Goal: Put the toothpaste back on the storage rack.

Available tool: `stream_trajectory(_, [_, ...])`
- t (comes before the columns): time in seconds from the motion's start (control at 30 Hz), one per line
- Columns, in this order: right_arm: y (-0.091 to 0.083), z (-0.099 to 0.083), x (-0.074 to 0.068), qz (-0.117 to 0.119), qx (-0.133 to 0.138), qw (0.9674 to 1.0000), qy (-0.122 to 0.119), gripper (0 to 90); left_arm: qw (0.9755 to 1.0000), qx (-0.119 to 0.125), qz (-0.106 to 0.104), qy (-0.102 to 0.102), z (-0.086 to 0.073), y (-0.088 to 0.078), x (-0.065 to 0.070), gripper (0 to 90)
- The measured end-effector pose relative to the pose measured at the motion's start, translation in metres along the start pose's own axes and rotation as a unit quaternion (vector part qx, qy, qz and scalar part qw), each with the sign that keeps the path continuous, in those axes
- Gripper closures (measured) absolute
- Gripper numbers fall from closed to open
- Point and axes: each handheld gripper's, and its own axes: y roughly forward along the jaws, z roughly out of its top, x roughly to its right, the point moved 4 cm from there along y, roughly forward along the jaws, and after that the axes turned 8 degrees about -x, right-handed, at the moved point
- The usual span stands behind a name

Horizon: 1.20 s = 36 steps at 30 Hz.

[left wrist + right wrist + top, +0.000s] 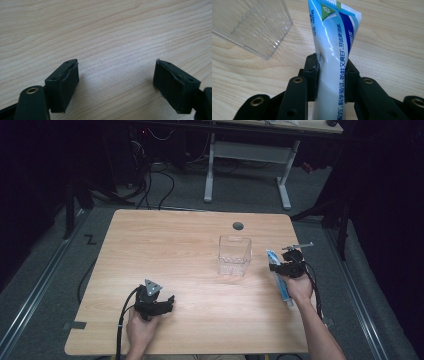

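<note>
The right claw (331, 75) is pinching a tube (332, 45): its two black jaws press the tube's white and blue body from either side, and the soft wall dents between the pads. In the right gripper view the tube runs up from the jaws toward 12 o'clock, its flat crimped end leaning slightly to 1 o'clock, with blue print down one side and a green mark near the top. At 10 o'clock from the claw stands a clear box (252, 25), apart from the tube, with bare wood between them.

In the high view the right claw (289, 266) sits near the 3 o'clock edge of the tabletop (165, 250), held by the right hand (299, 289). The tube (281, 282) slants across it, one end pointing to 11 o'clock and the other to 5 o'clock past the hand. The box (234, 255) is at 9 o'clock from this claw, near it and open at the top. A small dark round hole (238, 226) lies in the wood at 12 o'clock from the box.

The left claw (116, 82) is spread wide with nothing but wood grain between its jaws. In the high view it (167, 302) rests low at about 7 o'clock on the tabletop, well apart from the box and tube, gripped by the left hand (141, 327), with a grey plate on top and a black cable trailing toward 6 o'clock.
</note>
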Motion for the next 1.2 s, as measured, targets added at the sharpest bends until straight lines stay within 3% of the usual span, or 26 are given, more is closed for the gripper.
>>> stream_trajectory(0.4, [-0.027, -0.005, -0.005, 0.014, 0.028, 0.9995, -0.007, 71.7, 1.0000, -0.001, -0.001, 0.000, 0.000, 0.000, 0.000, 21.1])
stream_trajectory(0.9, [-0.048, -0.007, -0.012, 0.030, 0.065, 0.9973, -0.018, 71.4, 1.0000, 0.000, -0.001, 0.000, 0.000, 0.000, 0.000, 21.0])
stream_trajectory(1.2, [-0.059, -0.010, -0.018, 0.023, 0.081, 0.9960, -0.030, 71.3, 1.0000, -0.001, -0.001, 0.001, 0.000, -0.001, 0.000, 21.0])
